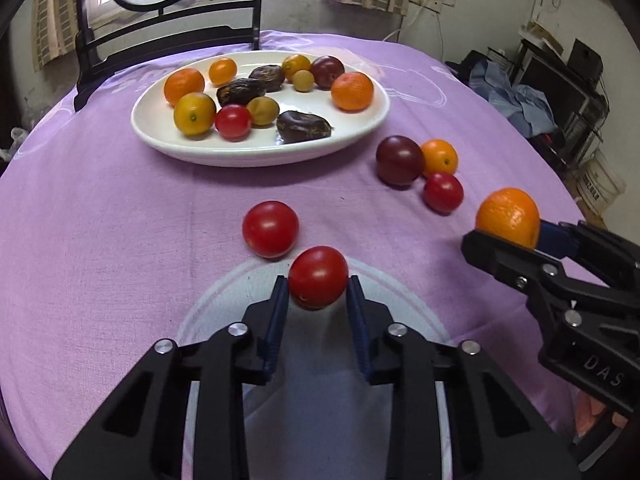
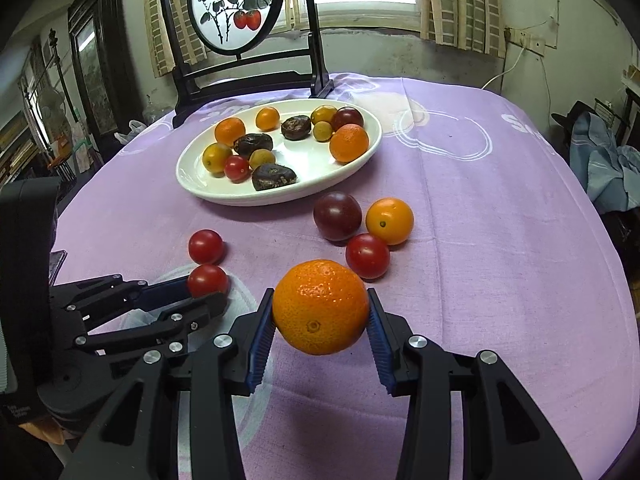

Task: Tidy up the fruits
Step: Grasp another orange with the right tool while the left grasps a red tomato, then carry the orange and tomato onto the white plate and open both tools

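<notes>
My left gripper [image 1: 318,284] is shut on a red cherry tomato [image 1: 318,278] and holds it above the purple cloth; it also shows in the right wrist view [image 2: 208,280]. My right gripper [image 2: 320,312] is shut on an orange mandarin [image 2: 320,306], seen at the right in the left wrist view [image 1: 508,216]. A white oval plate [image 1: 360,128] at the back holds several mixed fruits. Loose on the cloth lie a red tomato [image 1: 270,229], a dark purple tomato [image 1: 399,160], an orange tomato [image 1: 439,157] and a small red tomato [image 1: 443,192].
A dark wooden stand with a round painted screen [image 2: 236,4] sits at the table's far edge behind the plate [image 2: 352,168]. The purple cloth [image 2: 480,240] covers a round table. Clutter and shelves stand off the right side.
</notes>
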A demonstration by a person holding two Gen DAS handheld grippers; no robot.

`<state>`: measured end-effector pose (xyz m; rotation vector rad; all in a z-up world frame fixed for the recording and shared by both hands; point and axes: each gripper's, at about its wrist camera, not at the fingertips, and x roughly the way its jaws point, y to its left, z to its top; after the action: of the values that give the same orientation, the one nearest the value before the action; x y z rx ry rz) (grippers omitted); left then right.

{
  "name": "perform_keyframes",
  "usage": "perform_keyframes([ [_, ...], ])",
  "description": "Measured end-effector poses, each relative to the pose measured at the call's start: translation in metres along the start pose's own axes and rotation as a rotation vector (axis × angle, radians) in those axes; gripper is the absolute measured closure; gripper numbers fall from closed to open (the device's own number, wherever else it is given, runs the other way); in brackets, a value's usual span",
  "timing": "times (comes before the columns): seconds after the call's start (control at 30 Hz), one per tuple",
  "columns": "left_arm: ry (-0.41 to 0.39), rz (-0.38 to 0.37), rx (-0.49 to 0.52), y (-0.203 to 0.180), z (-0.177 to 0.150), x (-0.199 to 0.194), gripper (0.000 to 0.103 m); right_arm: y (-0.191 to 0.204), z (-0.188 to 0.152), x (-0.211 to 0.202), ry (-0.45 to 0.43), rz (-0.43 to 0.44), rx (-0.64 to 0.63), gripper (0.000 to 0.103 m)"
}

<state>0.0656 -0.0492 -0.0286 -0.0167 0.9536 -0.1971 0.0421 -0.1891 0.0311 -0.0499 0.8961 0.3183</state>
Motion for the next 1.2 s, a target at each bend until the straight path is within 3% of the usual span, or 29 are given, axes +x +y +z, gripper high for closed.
perform_keyframes([
  [0.3,0.010,-0.044,-0.070,0.010,0.000,-0.004,0.074,0.000,-0.001,0.002,0.005,0.001,0.001,0.059],
  [0.6,-0.069,-0.054,-0.064,0.014,0.009,-0.035,0.074,0.000,0.000,-0.003,-0.019,0.025,0.008,0.059],
  [0.83,-0.114,-0.035,-0.098,0.035,0.048,-0.050,0.074,0.009,0.020,-0.008,-0.025,0.097,-0.009,0.059],
  [1.0,-0.140,-0.001,-0.110,0.049,0.084,-0.046,0.074,0.014,0.053,0.002,-0.051,0.079,-0.049,0.059],
  [1.2,-0.112,0.062,-0.156,0.070,0.128,-0.012,0.074,0.021,0.099,0.048,-0.031,0.042,-0.065,0.059],
])
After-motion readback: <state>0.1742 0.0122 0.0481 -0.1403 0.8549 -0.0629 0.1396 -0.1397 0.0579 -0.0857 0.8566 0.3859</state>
